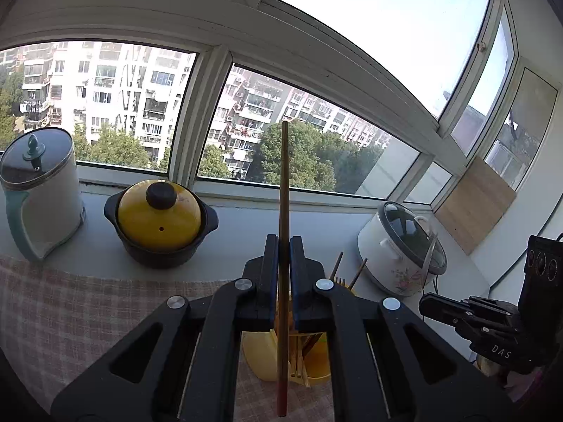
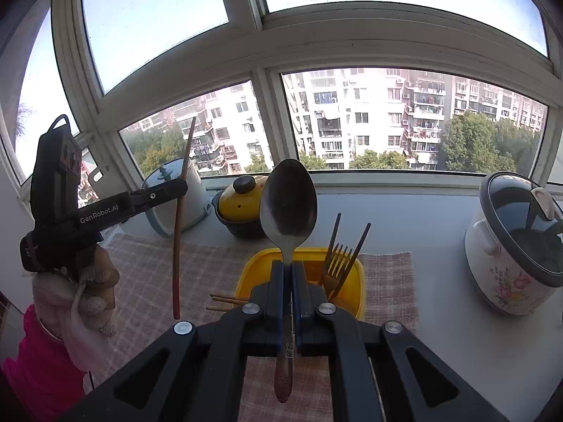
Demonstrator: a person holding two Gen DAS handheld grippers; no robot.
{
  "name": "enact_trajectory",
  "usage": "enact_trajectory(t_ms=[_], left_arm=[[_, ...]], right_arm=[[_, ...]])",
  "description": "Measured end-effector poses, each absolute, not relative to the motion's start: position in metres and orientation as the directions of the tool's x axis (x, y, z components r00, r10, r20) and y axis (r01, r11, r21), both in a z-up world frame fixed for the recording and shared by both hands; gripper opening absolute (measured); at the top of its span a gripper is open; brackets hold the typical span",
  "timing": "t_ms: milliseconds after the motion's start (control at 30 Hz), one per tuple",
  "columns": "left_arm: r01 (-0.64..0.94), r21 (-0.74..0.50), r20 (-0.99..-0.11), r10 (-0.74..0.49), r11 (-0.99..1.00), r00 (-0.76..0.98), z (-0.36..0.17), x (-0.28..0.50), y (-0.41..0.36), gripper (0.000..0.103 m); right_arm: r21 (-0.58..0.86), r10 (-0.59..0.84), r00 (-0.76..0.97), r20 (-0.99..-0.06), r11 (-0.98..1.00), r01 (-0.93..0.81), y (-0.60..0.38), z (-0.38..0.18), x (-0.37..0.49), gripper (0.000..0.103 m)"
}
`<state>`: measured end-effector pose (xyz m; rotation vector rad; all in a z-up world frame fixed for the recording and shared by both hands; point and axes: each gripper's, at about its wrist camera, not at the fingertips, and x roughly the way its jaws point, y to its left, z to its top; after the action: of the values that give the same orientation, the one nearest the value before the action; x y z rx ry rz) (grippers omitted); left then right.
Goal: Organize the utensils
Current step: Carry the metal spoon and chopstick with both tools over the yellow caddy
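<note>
My left gripper (image 1: pixel 283 246) is shut on a long brown chopstick (image 1: pixel 284 183) and holds it upright above the yellow container (image 1: pixel 260 358). It also shows in the right wrist view (image 2: pixel 182 190), left of the container. My right gripper (image 2: pixel 291 270) is shut on a metal spoon (image 2: pixel 288 204), bowl up, just in front of the yellow container (image 2: pixel 355 281). A fork (image 2: pixel 337 256) and chopsticks (image 2: pixel 352 256) stand in the container. Two chopstick ends (image 2: pixel 225 300) stick out at its left.
A checked cloth (image 2: pixel 147 274) lies under the container. On the sill stand a white kettle (image 1: pixel 42 190), a yellow-lidded pot (image 1: pixel 160 223) and a flowered rice cooker (image 2: pixel 517 242). A wooden board (image 1: pixel 475 204) leans at the right. The right gripper shows in the left wrist view (image 1: pixel 436 307).
</note>
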<state>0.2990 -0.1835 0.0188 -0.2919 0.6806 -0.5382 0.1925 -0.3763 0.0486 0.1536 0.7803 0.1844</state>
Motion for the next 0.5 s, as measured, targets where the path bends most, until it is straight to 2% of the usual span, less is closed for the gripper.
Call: enact_trajectory(t_ms=[500], left_arm=[[0.396, -0.461, -0.515, -0.603, 0.794, 0.609, 0.008, 0.347, -0.211, 0.004]], right_arm=[[0.215, 0.223, 0.692, -0.686, 0.972, -0.100, -0.384, 0.037, 0.226, 0.002]])
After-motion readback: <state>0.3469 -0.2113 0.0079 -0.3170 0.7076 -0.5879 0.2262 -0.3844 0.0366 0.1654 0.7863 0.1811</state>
